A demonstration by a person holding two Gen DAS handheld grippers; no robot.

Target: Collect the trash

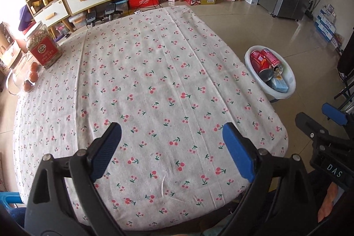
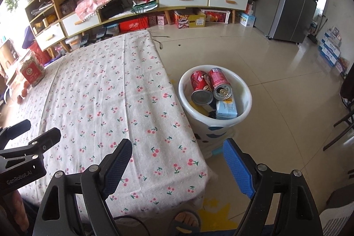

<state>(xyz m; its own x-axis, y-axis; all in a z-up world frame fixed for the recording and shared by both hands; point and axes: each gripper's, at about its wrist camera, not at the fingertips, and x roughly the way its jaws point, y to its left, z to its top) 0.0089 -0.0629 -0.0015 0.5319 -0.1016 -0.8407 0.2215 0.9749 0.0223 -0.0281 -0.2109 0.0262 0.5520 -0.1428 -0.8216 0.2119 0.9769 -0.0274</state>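
Left wrist view
My left gripper [image 1: 172, 134]: released, its blue-padded fingers [image 1: 237, 150] spread wide with nothing between them, held above the near end of the table.
Table [image 1: 154, 72]: covered by a cherry-print cloth; the stretch under my left gripper showed only cloth.
Trash bin [image 1: 289, 85]: a white tub on the floor just beside the table's right edge.
Trash in the bin: two red cans [image 1: 264, 59] lying side by side, a silver can end and a pale blue carton [image 1: 279, 83] just below them, all inside the tub.
Jar [image 1: 43, 45]: glass with a red label, standing at the table's far left corner.
Small orange fruits [image 1: 33, 75]: in a clear glass dish just in front of the jar, at the table's left edge.
My right gripper [image 1: 320, 125]: seen only partly, to the right of the table's near corner.

Right wrist view
My right gripper [image 2: 177, 154]: released as well, fingers apart and empty, poised over the table's near right corner.
Trash bin [image 2: 243, 92]: just beyond the table's right edge, ahead of my right finger.
Red cans [image 2: 210, 81]: lying in the bin, ends toward me.
Blue carton [image 2: 226, 108]: in the bin, below the cans.
My left gripper [image 2: 26, 132]: at the left, above the table's near end.
My sandalled foot [image 2: 184, 221]: on the floor below the table's near right corner.
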